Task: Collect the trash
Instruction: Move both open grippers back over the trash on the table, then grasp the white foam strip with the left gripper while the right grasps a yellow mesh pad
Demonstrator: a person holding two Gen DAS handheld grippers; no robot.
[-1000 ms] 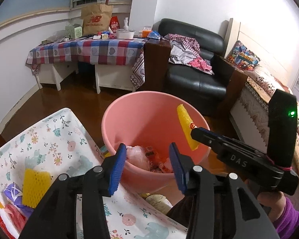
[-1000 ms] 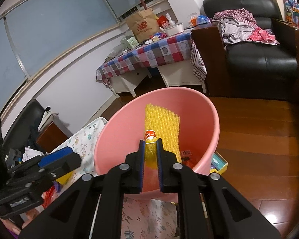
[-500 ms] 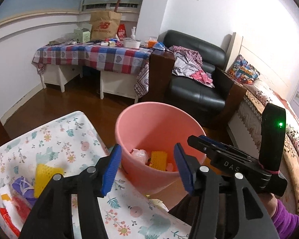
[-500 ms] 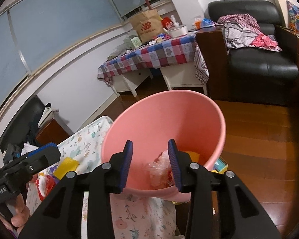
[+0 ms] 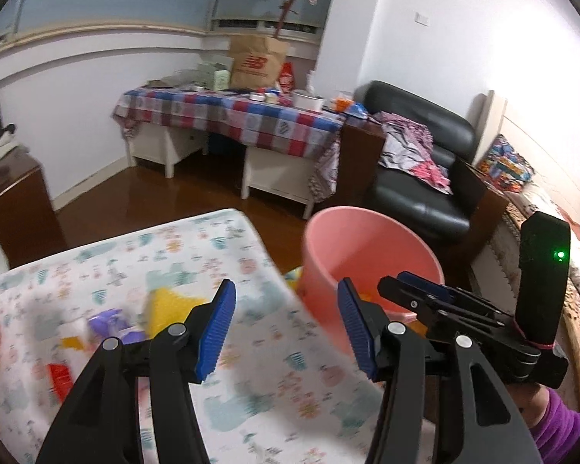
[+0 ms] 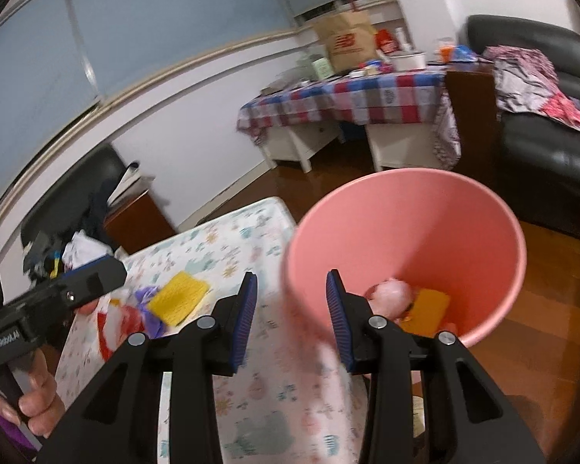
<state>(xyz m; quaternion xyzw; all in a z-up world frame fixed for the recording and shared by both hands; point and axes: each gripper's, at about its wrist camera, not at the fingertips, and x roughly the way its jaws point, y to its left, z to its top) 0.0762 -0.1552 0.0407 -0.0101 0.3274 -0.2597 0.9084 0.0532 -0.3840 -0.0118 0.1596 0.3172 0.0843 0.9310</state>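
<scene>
A pink bucket stands beside the floral-cloth table and holds a yellow foam net and a pinkish wrapper. It also shows in the left wrist view. On the table lie another yellow foam net, purple scraps and red-white wrappers. My right gripper is open and empty over the bucket's near rim. My left gripper is open and empty above the table, right of the yellow net. The right gripper also shows in the left wrist view.
A checked-cloth table with a brown paper bag stands at the back wall. A black armchair with clothes sits behind the bucket. A dark wooden cabinet is at the left. A bed lies at the right.
My right gripper opened and dropped the yellow foam net into the bucket. Both grippers have swung left toward the table, so the litter there is nearer.
</scene>
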